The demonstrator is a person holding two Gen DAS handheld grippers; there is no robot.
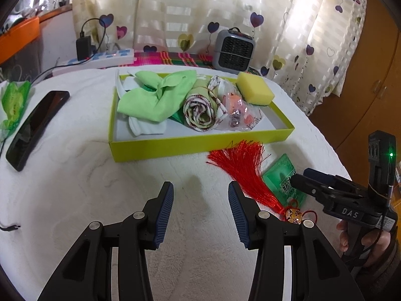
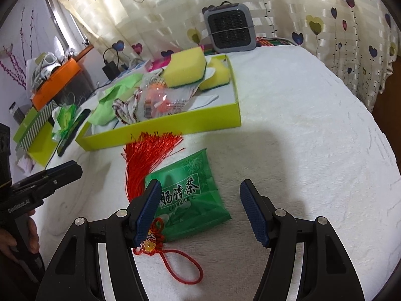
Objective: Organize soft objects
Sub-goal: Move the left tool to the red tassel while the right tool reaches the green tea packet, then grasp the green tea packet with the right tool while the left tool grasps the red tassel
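The white sock (image 1: 147,126) lay partly hidden under the green cloth (image 1: 155,95). The small words on the green packet (image 2: 190,195) were too tiny to read.

Left gripper (image 1: 200,198) pitched downward, its two blue ribbed pads (image 1: 164,213) set apart with nothing between them. Right gripper (image 2: 200,200) likewise angled down with its jaws spread wider and empty; in the left wrist view its dark fingertips (image 1: 299,179) enter from the right edge. A hand (image 1: 368,244) wraps each grip handle, the left hand (image 2: 23,235) showing at the left edge of the right wrist view
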